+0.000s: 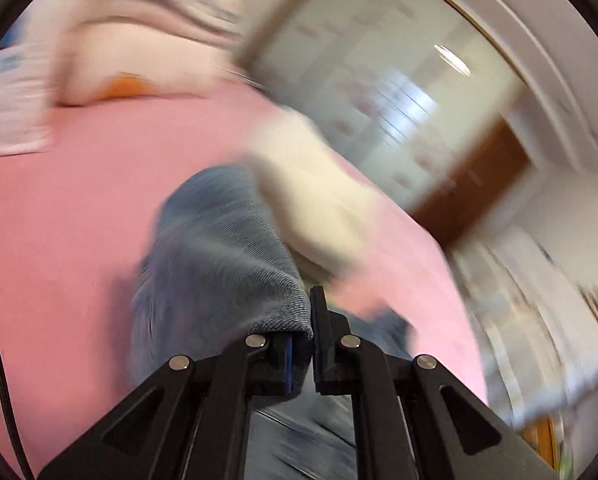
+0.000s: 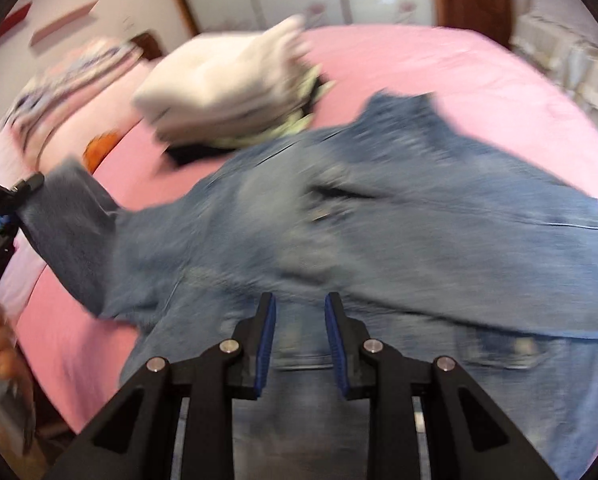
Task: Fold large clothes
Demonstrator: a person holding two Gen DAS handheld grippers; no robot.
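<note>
Jeans (image 2: 339, 220) spread on pink bed (image 2: 479, 72). Left tool (image 1: 311, 344) pinching a leg hem, lifted. Right tool (image 2: 300, 344) spread partway over the waist, holding nothing. Risk: hem slips, or the leg drags into the folded stack (image 2: 227, 88).

Blue denim jeans (image 2: 379, 232), faded in patches, spread mostly flat across the pink bed (image 2: 479, 68). One leg end is lifted off the bed at the left, its hem bunched and raised (image 1: 219, 264). Waistband and pocket lie nearest the right wrist camera.
</note>
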